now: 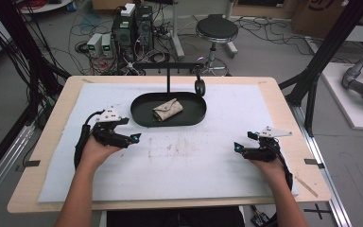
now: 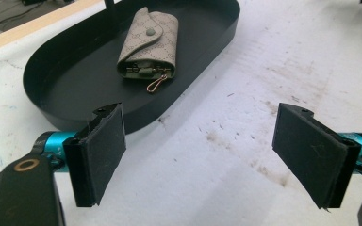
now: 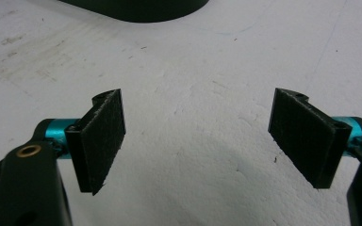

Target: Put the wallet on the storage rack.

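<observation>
The left tool (image 1: 133, 138) sits at the centre left of the high view with its jaws spread wide and nothing between them; in the left gripper view its black pads (image 2: 104, 153) frame bare white mat. The right tool (image 1: 237, 147), at the centre right, is likewise released and empty, its pads (image 3: 101, 139) well apart over the mat. Both tools point inward toward each other, each resting low over the white mat (image 1: 184, 161) that covers the worktop (image 1: 283, 109), the forearms entering from the bottom edge with the wrists roughly level.

Above the left tool, in the upper middle of the high view, a beige key pouch (image 1: 167, 109) lies snapped shut inside the black oval tray (image 1: 139, 113), its small gold clasp (image 2: 154, 86) poking from the open end nearest the tool.

The work looks to be at its opening reach, with the pouch untouched. The next move likely calls for the left tool to advance over the tray rim and close on the pouch's body.
</observation>
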{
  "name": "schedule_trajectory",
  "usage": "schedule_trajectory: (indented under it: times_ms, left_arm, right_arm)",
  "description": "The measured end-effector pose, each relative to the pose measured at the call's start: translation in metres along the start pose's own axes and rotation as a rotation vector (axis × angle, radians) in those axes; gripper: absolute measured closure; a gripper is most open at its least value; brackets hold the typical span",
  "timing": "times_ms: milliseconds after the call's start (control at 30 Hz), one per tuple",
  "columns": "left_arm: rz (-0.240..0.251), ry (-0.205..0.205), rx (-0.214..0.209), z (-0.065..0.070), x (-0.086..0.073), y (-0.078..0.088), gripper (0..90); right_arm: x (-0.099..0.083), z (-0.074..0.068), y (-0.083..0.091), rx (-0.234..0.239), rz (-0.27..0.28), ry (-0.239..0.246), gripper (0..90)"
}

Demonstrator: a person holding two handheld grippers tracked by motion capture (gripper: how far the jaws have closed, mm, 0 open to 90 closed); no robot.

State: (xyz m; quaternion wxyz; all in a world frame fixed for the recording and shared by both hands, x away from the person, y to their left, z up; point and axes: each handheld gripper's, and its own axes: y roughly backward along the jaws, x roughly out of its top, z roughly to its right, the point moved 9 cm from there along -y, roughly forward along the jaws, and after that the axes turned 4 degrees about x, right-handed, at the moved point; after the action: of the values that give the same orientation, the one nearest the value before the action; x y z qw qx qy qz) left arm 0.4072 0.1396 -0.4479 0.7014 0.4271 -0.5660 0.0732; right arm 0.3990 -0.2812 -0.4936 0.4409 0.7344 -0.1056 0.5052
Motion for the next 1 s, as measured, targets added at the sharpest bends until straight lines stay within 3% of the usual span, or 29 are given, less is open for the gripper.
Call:
schedule_trajectory:
  times_ms: [167,300,533,600,1000]
  left_arm:
    - [-0.015,0.022,0.006,0.0,-0.019,0.003,17.9]
    - [-0.025,0.014,0.011,-0.001,-0.031,0.005,17.9]
    - [-0.018,0.071,0.029,-0.008,-0.049,0.011,18.0]
    - [-0.028,0.07,0.032,-0.01,-0.052,0.011,17.9]
    - [-0.036,0.071,0.029,-0.009,-0.054,0.01,17.9]
  right_arm:
    - [-0.001,0.001,-0.002,0.001,-0.002,-0.006,19.8]
    - [-0.002,0.002,-0.001,-0.001,-0.006,-0.004,19.8]
    - [-0.002,0.004,-0.004,-0.003,-0.009,-0.006,19.9]
    - [-0.002,0.005,-0.003,-0.008,-0.003,-0.011,19.9]
    - [-0.002,0.007,-0.003,-0.018,-0.003,-0.017,19.9]
